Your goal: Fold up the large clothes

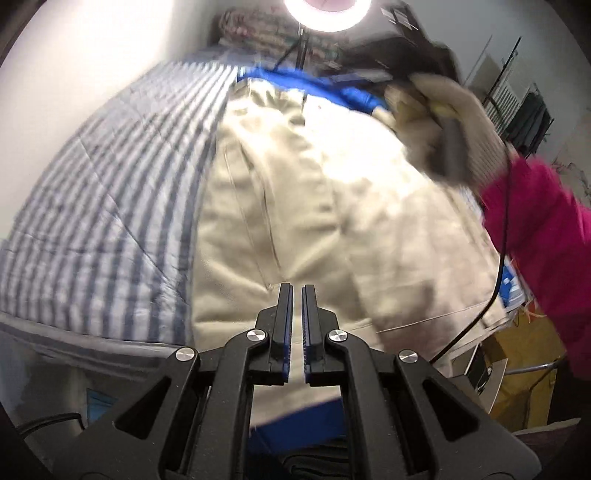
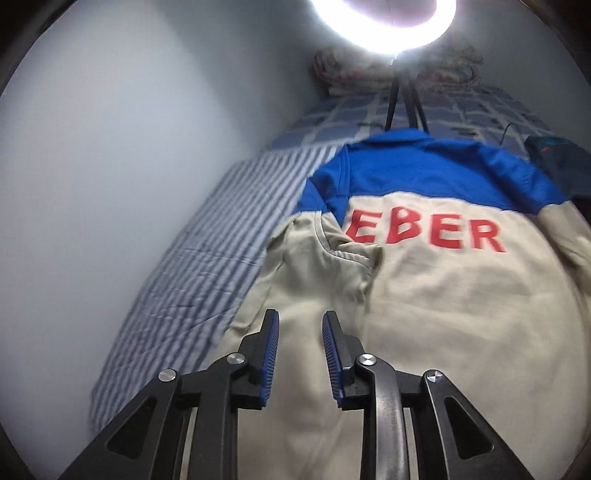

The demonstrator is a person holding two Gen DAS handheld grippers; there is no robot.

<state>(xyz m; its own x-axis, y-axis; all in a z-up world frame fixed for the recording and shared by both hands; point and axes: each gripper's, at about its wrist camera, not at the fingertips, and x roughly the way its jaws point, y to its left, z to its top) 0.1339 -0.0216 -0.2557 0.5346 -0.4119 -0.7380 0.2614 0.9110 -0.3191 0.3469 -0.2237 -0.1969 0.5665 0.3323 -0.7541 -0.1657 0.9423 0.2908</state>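
A large beige jacket (image 2: pixel 443 295) with a blue yoke and red letters "EBER" lies back-up on a striped bed. Its left sleeve (image 2: pixel 317 266) is folded in over the back. It also shows in the left wrist view (image 1: pixel 314 206), blurred. My left gripper (image 1: pixel 297 290) hovers over the jacket's lower part, its jaws nearly closed with a thin gap and nothing between them. My right gripper (image 2: pixel 300 321) is open and empty above the folded sleeve; in the left wrist view it (image 1: pixel 436 110) is held by a gloved hand near the blue collar.
A blue-and-white striped quilt (image 1: pixel 110 206) covers the bed; a white wall (image 2: pixel 129 147) runs along its left. A ring light (image 2: pixel 384 26) on a tripod stands at the bed's head by a patterned pillow. A dark item (image 2: pixel 557 162) lies at the right.
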